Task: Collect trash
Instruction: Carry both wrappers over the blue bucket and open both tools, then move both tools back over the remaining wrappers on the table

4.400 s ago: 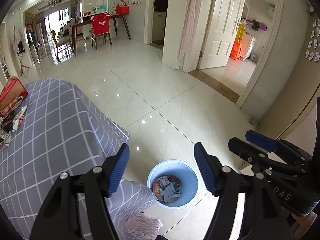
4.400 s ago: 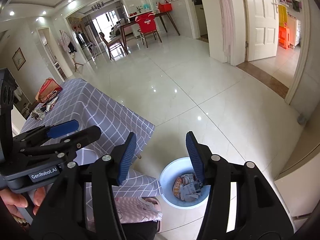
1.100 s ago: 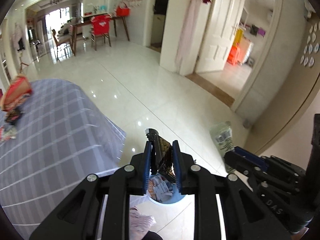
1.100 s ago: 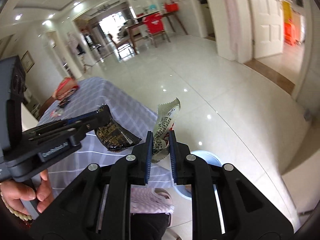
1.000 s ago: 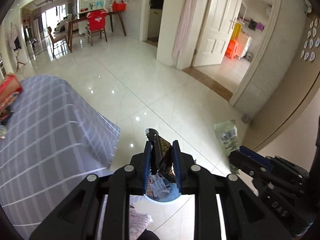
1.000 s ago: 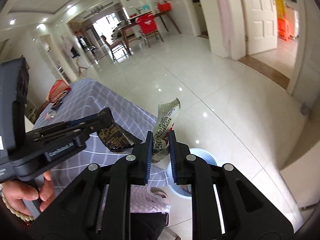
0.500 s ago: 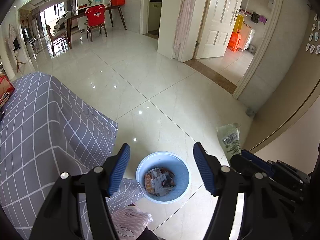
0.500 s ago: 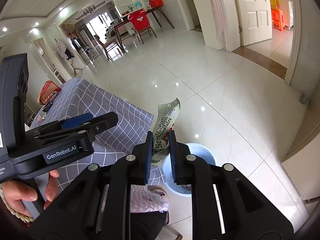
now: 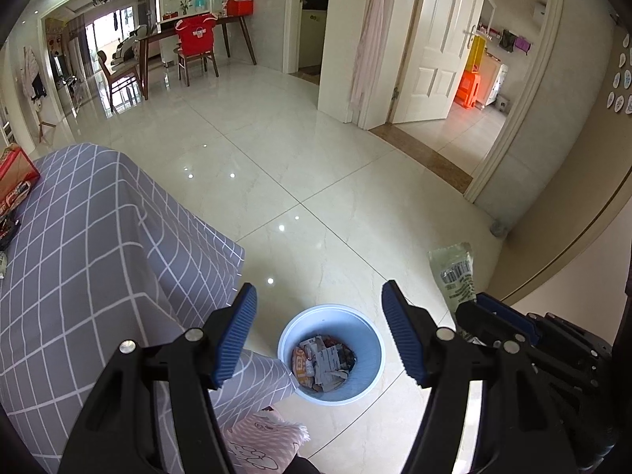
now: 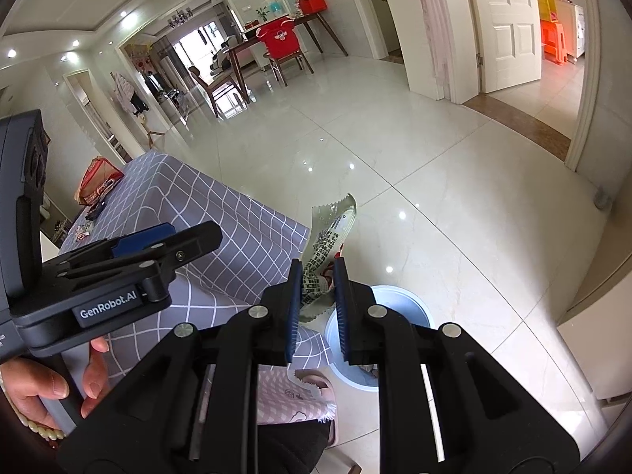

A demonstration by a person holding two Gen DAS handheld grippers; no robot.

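Note:
A light blue trash bin (image 9: 331,355) stands on the floor by the table corner, with several wrappers inside. My left gripper (image 9: 319,331) is open and empty, right above the bin. My right gripper (image 10: 318,276) holds a clear printed wrapper (image 10: 328,245) between its pads, which have parted slightly; the wrapper still stands upright between them. The bin (image 10: 399,308) shows just right of and below that gripper. In the left wrist view the wrapper (image 9: 454,272) sticks up from the right gripper at the right.
A table with a grey checked cloth (image 9: 79,260) fills the left side; red snack packs (image 10: 98,181) lie at its far end. A person's pink-clad knee (image 9: 260,442) is beside the bin. Glossy tiled floor (image 9: 316,181) runs to a dining table and doorways.
My left gripper opened and its dark wrapper is gone from the fingers. The right gripper's fingers have parted a little around the clear wrapper. Both grippers stay over the bin.

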